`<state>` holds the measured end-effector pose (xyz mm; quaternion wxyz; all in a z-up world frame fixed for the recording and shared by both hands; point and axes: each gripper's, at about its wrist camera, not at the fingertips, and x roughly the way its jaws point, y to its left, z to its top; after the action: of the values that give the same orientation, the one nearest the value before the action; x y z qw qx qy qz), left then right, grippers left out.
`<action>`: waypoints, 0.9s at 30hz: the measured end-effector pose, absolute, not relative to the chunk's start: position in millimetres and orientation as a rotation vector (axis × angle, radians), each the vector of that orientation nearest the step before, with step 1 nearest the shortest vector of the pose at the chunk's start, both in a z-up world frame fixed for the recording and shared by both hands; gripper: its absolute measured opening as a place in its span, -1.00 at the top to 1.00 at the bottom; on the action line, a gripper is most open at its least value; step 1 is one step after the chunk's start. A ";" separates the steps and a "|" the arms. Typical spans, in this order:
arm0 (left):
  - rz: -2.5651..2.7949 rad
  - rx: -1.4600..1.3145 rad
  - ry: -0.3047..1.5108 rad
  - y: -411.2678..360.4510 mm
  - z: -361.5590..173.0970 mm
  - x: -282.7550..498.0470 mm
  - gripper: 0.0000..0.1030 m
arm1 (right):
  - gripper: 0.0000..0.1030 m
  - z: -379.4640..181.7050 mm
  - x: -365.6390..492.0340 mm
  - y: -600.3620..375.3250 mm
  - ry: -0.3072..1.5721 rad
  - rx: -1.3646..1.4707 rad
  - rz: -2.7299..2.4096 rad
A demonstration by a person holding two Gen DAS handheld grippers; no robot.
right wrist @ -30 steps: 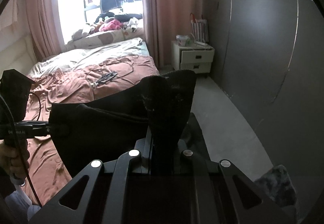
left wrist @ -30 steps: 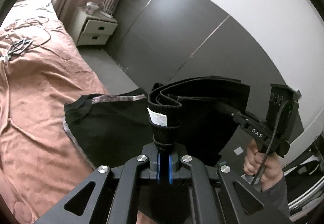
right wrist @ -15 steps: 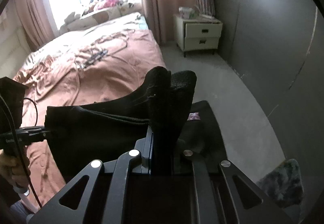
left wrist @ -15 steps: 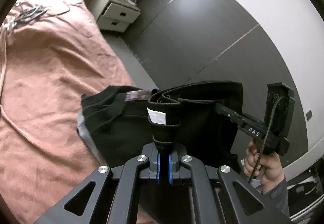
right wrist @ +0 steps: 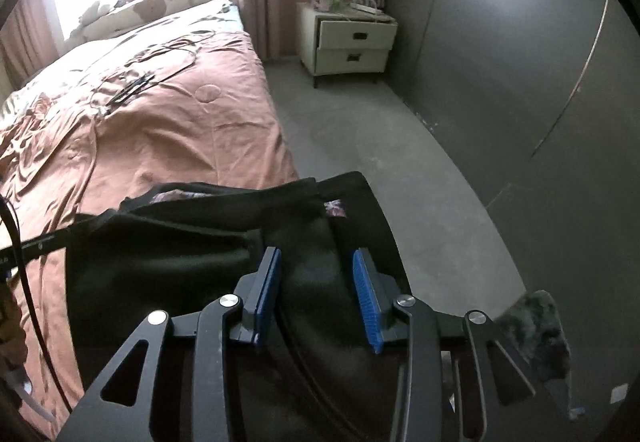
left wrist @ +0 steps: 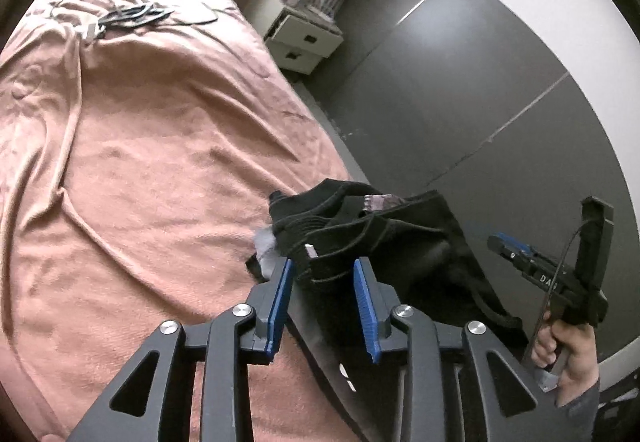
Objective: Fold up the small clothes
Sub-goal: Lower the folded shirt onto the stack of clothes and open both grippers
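A small black garment (left wrist: 404, 242) with a patterned trim lies bunched at the near corner of the pink bed (left wrist: 140, 162). My left gripper (left wrist: 322, 268) has its jaws opening, and the waistband fold with a white label sits loose between the blue pads without being pressed. In the right wrist view the same garment (right wrist: 172, 254) spreads left and under my right gripper (right wrist: 315, 257), whose jaws are also opening with a dark fold between them, untouched by the pads. The right gripper (left wrist: 505, 247) shows at the garment's right end, held by a hand (left wrist: 568, 346).
Cables (left wrist: 128, 14) lie on the bed's far part. A white two-drawer nightstand (right wrist: 348, 38) stands past the bed by the pink curtain. Grey floor (right wrist: 380, 138) runs between bed and dark wall panels. A grey furry item (right wrist: 536, 334) sits low on the right.
Both grippers were shut on the raised black garment; both have opened. The garment has come down onto the bed corner and slumped. The left gripper has sunk and tilted toward the bed.
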<state>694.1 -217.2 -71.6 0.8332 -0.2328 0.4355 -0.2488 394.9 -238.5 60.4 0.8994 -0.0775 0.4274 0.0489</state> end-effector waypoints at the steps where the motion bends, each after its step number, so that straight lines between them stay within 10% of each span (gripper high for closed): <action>1: -0.544 -0.485 0.908 -217.1 -68.7 691.6 0.36 | 0.33 65.2 385.9 -239.7 0.884 -0.171 0.115; 19: -0.736 -0.342 0.970 -253.8 -95.1 655.0 0.34 | 0.37 31.5 253.4 -322.2 0.799 -0.008 0.163; 27: -0.730 -0.288 0.995 -258.0 -88.2 633.6 0.23 | 0.73 26.6 250.7 -364.7 0.785 0.088 0.039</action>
<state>633.6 -258.0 -88.2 0.8059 -0.1347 0.4648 -0.3411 250.7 -364.7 26.6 0.9228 0.0430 0.3823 0.0189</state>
